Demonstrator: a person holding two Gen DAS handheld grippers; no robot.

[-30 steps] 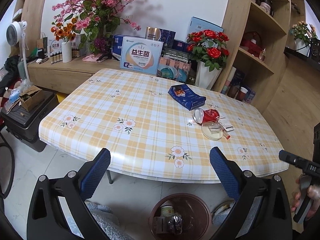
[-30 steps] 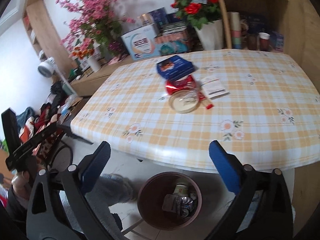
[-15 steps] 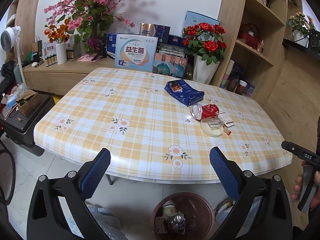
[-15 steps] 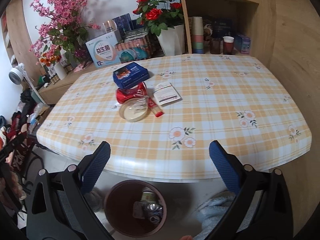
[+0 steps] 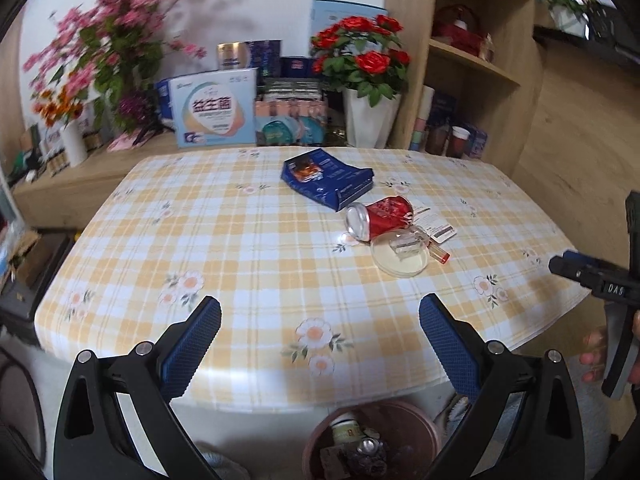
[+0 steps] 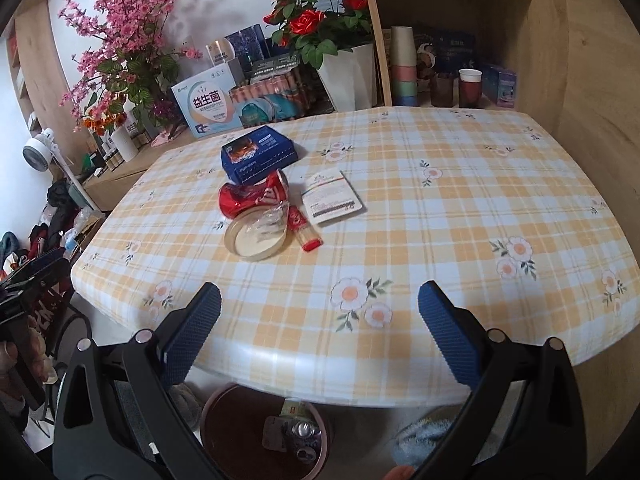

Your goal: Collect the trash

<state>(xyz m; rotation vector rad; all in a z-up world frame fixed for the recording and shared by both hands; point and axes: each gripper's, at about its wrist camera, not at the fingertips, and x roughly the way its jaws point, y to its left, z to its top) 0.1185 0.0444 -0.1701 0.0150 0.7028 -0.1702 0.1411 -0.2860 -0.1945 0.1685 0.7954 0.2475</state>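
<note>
Left wrist view: left gripper (image 5: 320,320) spread wide, holding nothing, over the near table (image 5: 248,264) edge.
Right wrist view: right gripper (image 6: 319,307) also spread wide and bare.
Trash: red can (image 5: 379,216) on its side at 1 o'clock, touching a round lid (image 5: 399,257); blue box (image 5: 326,178) just behind at 12; paper card (image 6: 332,196) beside them.
Bin: brown bin (image 5: 370,442) at 6 o'clock under the table, cans inside.

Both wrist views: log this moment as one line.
left gripper open, empty | right gripper open, empty | red can on table | bin below
</note>
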